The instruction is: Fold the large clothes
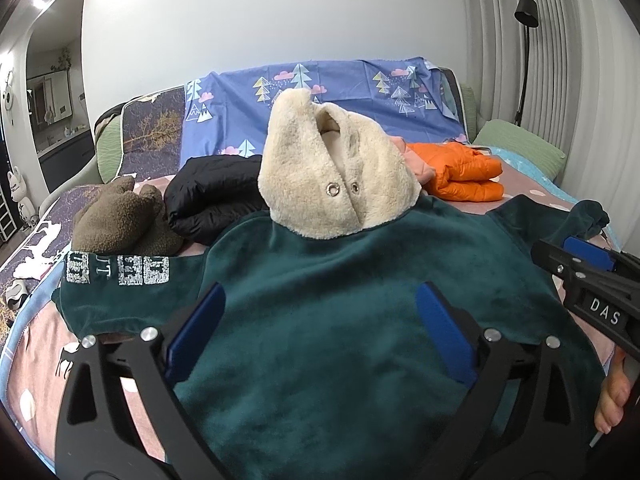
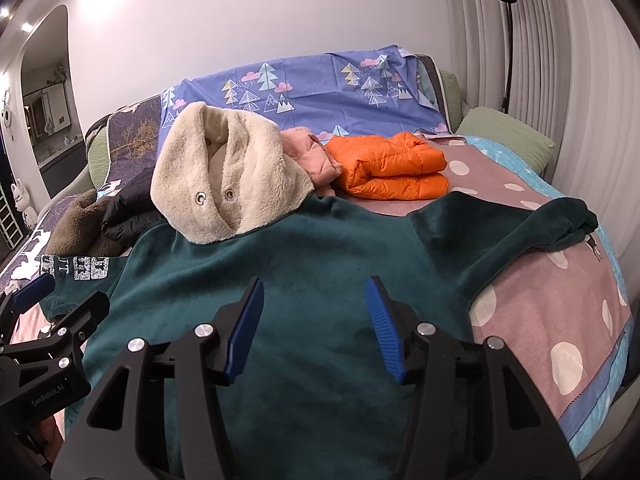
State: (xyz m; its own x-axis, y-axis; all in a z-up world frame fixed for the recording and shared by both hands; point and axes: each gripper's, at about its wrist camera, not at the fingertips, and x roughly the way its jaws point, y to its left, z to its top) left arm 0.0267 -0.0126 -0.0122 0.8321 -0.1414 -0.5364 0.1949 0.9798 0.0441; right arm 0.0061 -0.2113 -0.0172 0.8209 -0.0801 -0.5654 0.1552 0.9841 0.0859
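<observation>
A dark green velvet hoodie (image 1: 340, 292) lies flat on the bed, its cream fleece hood (image 1: 332, 168) standing up at the far end. Its left sleeve with white lettering (image 1: 120, 272) stretches left; its right sleeve (image 2: 520, 228) stretches right. The hoodie also shows in the right wrist view (image 2: 300, 280). My left gripper (image 1: 320, 300) is open and empty above the hoodie's body. My right gripper (image 2: 316, 292) is open and empty above the body too, and shows at the right edge of the left wrist view (image 1: 580, 268).
Folded clothes lie behind the hoodie: an orange puffer jacket (image 2: 396, 168), a pink garment (image 2: 312, 156), a black jacket (image 1: 212, 196) and a brown fleece (image 1: 120, 216). A blue tree-print sheet (image 1: 340, 92) covers the headboard. A floor lamp (image 2: 506, 32) stands at the right.
</observation>
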